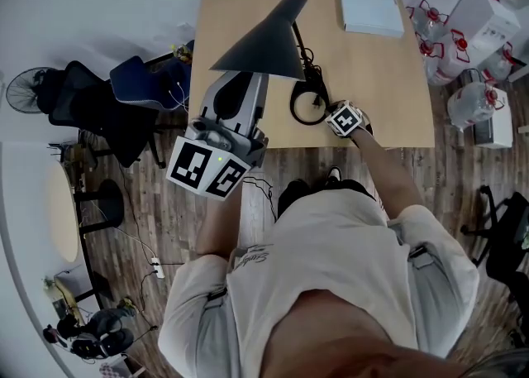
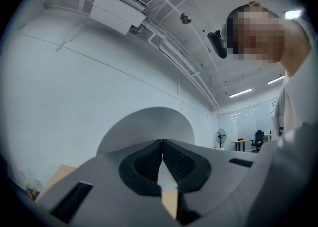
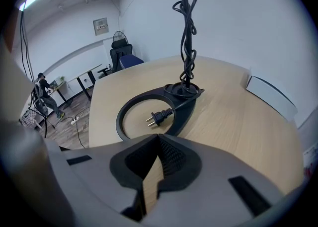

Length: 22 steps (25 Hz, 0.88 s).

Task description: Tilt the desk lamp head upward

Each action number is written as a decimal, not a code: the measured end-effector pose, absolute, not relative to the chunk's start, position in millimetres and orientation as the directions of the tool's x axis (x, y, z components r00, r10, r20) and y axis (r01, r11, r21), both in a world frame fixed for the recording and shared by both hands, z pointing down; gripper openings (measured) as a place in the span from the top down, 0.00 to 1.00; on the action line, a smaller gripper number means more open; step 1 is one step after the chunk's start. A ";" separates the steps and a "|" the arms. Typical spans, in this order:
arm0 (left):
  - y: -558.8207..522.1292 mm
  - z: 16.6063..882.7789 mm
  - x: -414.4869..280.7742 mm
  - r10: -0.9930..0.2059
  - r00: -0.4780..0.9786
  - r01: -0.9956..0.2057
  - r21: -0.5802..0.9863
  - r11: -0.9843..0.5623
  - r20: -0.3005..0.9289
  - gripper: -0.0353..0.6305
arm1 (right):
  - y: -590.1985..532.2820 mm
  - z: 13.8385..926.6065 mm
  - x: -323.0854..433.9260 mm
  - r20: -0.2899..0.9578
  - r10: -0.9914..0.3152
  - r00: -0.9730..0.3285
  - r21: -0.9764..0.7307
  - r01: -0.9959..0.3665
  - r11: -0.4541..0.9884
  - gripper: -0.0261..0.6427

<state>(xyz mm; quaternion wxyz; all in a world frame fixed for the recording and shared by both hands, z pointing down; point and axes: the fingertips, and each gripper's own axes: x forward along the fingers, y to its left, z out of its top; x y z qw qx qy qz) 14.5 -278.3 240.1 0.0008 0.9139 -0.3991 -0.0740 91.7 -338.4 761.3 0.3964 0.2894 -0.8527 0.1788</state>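
Observation:
A black desk lamp stands on the wooden table (image 1: 372, 78). Its cone shade (image 1: 263, 41) is high up on a thin stem (image 3: 186, 37) with the cord wound round it. The ring base (image 1: 308, 108) has the plug (image 3: 158, 117) lying inside it. My left gripper (image 1: 245, 78) is raised under the shade's near rim. Its jaws are shut, and the tips (image 2: 162, 141) sit right at the pale dome of the shade (image 2: 149, 124). My right gripper (image 1: 331, 113) is low, shut, with its tips (image 3: 159, 137) at the near edge of the ring base (image 3: 130, 109).
A white pad (image 1: 369, 2) lies at the table's far right corner, seen as the pad (image 3: 271, 97) in the right gripper view. Water bottles (image 1: 473, 102) stand on the floor to the right. An office chair (image 1: 91, 107) and a fan (image 1: 21, 87) are on the left.

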 end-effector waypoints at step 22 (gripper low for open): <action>-194.4 378.3 -51.9 -0.675 0.721 -0.693 0.153 -0.705 0.158 0.92 | -232.7 632.8 91.6 0.536 -0.660 -0.526 -0.085 -0.812 0.578 0.97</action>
